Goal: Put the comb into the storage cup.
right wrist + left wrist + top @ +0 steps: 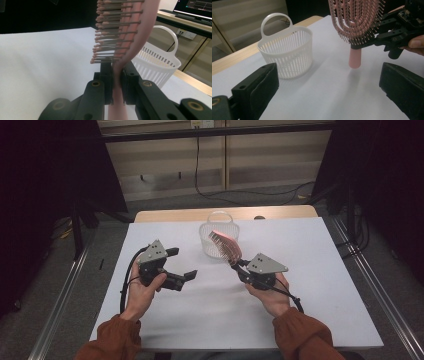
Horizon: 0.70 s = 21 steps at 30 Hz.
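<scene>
High view: a person seated at the white-covered table [165, 320] holds a black two-jaw gripper in each hand. The right gripper [235, 264] is clamped on the neck of a pink plastic hairbrush with rows of thin bristles [226, 246], where the handle meets the head. The brush head rises up and away from the jaws, towards a white slotted plastic basket with a loop handle [218, 236], which stands on the table just beyond the brush head.

Right gripper view: both jaws of the right gripper [116, 82] press on the hairbrush [130, 37] from either side; the bristles point to the left of the jaws, and the basket [160, 65] lies behind and to their right.

Left gripper view: the jaws of the left gripper [329, 82] stand wide apart with nothing between them. Ahead of them, the hairbrush [355, 20] hangs upright in the right gripper [372, 41], with its handle end pointing down, close over the table. The basket [287, 52] stands ahead and to the left of the left gripper's jaws, apart from the brush.

In the high view, the left gripper [182, 267] sits well to the side of the brush and basket.
</scene>
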### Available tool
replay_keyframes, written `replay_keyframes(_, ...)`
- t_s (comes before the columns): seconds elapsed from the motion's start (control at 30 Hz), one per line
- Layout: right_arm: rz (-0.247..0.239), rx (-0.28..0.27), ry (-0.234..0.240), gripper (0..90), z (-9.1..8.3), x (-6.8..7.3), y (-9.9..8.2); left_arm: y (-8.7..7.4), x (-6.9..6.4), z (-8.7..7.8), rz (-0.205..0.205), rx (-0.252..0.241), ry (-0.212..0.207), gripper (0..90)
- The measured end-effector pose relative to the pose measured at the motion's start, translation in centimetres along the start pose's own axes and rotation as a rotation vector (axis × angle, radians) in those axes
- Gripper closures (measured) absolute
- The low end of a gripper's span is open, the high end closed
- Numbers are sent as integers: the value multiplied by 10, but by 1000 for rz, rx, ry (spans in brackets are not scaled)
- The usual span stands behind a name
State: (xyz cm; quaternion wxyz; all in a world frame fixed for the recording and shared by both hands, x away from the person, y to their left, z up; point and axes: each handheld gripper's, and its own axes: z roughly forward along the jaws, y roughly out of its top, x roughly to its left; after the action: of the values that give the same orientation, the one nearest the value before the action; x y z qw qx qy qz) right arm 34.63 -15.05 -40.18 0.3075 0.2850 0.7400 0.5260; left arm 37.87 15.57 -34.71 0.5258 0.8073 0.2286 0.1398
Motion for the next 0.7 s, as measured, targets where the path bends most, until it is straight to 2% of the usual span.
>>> replay_keyframes(0.27, 50, -23, 65, 818, 0, -1, -1, 0, 1, 0, 7, -15, 11, 30)
replay_keyframes(0.43, 93, -48, 97, 817, 0, -3, -2, 0, 1, 2, 12, -31, -19, 31)
replay_keyframes(0.6, 129, -64, 126, 817, 0, -6, -3, 0, -1, 4, 29, -61, -23, 35)
replay_keyframes(0.7, 143, -68, 135, 817, 0, -6, -3, 0, -6, 6, 65, -60, 19, 35)
